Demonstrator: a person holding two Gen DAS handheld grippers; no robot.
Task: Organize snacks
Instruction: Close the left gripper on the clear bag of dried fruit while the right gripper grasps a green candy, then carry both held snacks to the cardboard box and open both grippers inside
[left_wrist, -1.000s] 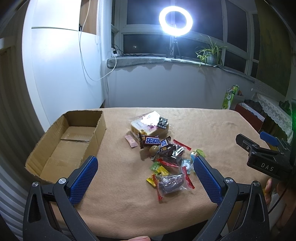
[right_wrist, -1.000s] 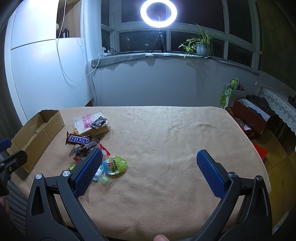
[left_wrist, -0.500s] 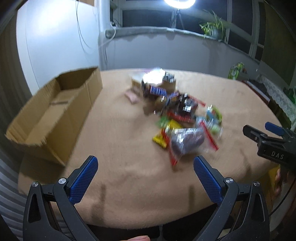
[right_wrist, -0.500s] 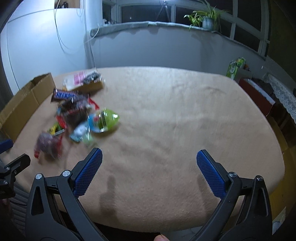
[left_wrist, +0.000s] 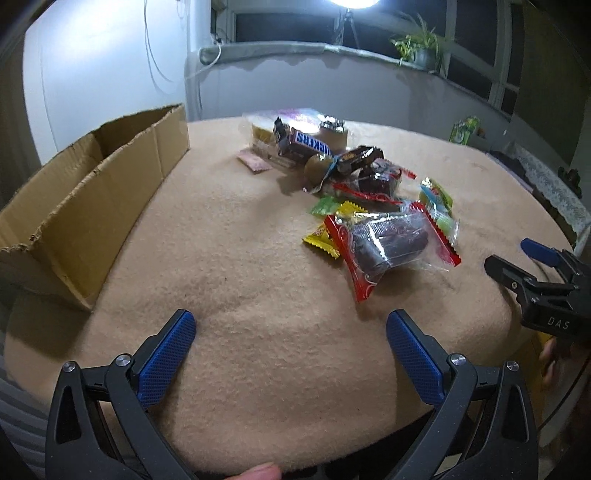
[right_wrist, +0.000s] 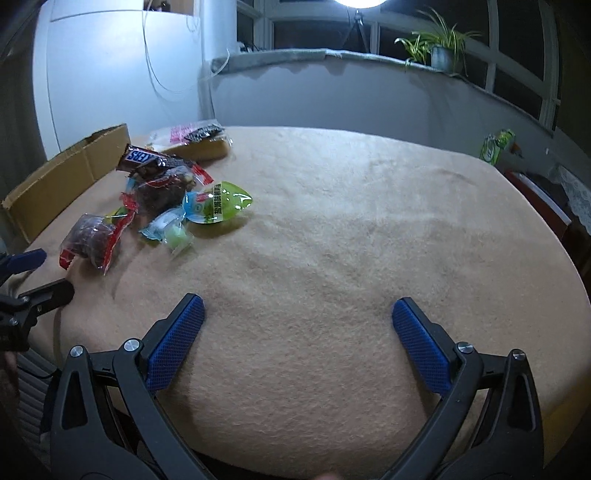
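You are working over a table (left_wrist: 258, 295) covered in a beige felt-like cloth, in a dim room with white walls, dark windows, a bright lamp on a stand glaring at the top edge, and a potted plant (right_wrist: 439, 48) sitting on the sill. An open cardboard box (left_wrist: 92, 192) is lying along the table's left side.

You are holding the left gripper (left_wrist: 290, 334) low over the near edge of the cloth, its blue pads spread wide and gripping nothing. The snack pile (left_wrist: 354, 192) is lying ahead of it and a little to the right, well apart from the fingertips. Nearest to you is a clear packet with red edges (left_wrist: 388, 243) holding something dark; a yellow wrapper (left_wrist: 325, 240) is peeking out beside it. Farther back, a Snickers bar (left_wrist: 306, 142) is resting against a wrapped cake.

You are keeping the right gripper (right_wrist: 297, 319) wide open and empty too, over bare cloth. From it, the pile is lying off to the left, with a green jelly cup (right_wrist: 218, 206) at its right edge.
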